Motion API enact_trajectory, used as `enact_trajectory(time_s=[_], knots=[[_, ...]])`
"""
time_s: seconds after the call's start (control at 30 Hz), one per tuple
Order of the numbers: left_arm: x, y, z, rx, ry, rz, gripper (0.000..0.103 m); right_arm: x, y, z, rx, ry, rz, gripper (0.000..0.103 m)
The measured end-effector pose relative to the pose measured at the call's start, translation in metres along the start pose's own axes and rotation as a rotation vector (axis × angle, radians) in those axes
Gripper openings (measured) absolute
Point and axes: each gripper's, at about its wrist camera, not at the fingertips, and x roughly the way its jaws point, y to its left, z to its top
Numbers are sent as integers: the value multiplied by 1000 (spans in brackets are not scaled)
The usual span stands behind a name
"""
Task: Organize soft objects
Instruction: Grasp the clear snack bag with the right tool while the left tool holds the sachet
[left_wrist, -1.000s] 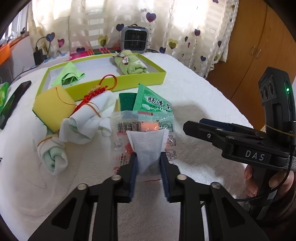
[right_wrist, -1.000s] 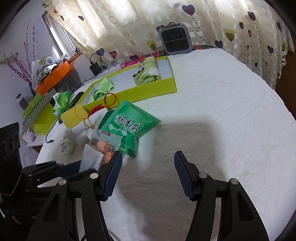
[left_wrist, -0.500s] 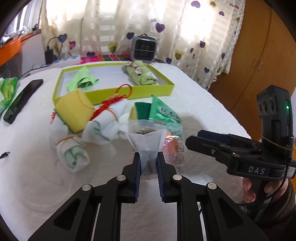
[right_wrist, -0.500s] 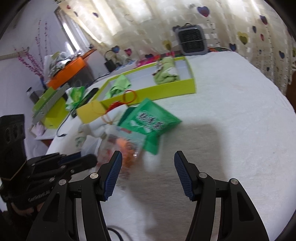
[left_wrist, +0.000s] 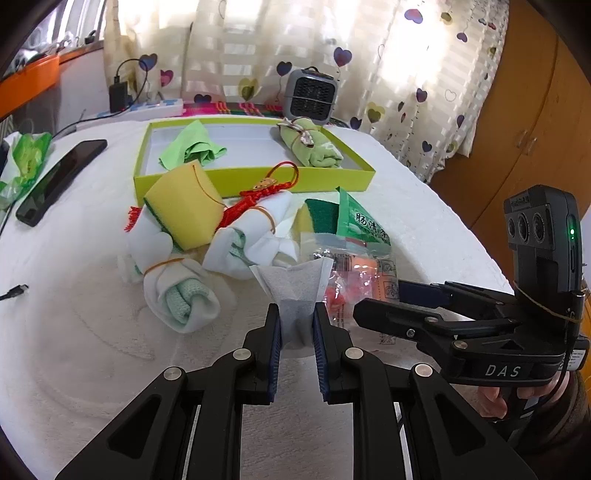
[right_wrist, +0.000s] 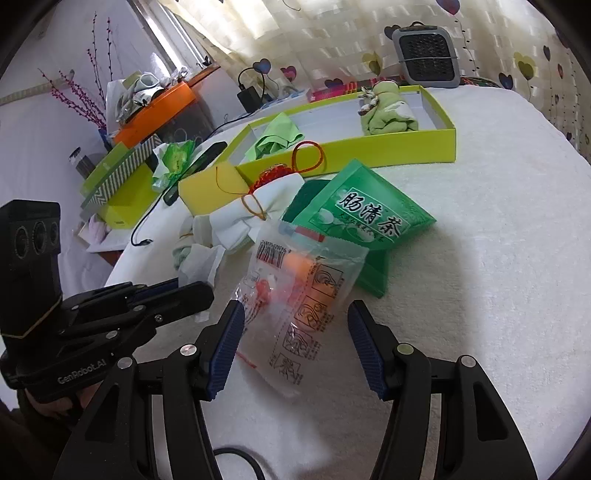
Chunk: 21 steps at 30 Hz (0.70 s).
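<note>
Risk: could drop the white paper pouch (left_wrist: 295, 291), since only its thin bottom end is pinched and it is floppy.
Risk two: could bump the right gripper (right_wrist: 293, 345) into the left gripper (left_wrist: 296, 325), since both sit very close over the same spot.
Risk three: could snag the clear plastic bag (right_wrist: 303, 291) while lifting the pouch, since the bag lies just beside it and may touch it; hard to tell from here.
Left jaws: clenched on the white paper pouch, top of the pouch sticking up and fanned out past the tips.
Right jaws: spread wide, holding nothing, with the clear plastic bag lying between them on the white surface (right_wrist: 480, 258).
Pouch place: right between the left jaws, in front of the pile of rolled white cloths (left_wrist: 255, 236) and the yellow sponge (left_wrist: 181, 206).
Green tea packet (right_wrist: 362, 214): just behind the clear bag, partly under it.
Goal spot, a guess: green tray (left_wrist: 255, 181) at the back, already holding a green cloth (left_wrist: 192, 147) and a rolled green towel (left_wrist: 310, 147).
Way there: up and over the pile, so lift high enough not to drag things.
</note>
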Motion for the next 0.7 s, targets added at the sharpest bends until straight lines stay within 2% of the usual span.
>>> enact_trajectory(time_s=[0.13,0.3,0.47,0.7], knots=[[0,3,-2,-7,5,2,15,3,2,2,3,2,11,59],[1,6,-1,-13,8,3,16,6,4,2,-3,-4,-21,35],[2,7,-1,-14,9,4,16,7,8,0,-28,4,-17,22],[2,6,-1,-12,9,5,16,5,9,-1,-33,-3,-9,15]])
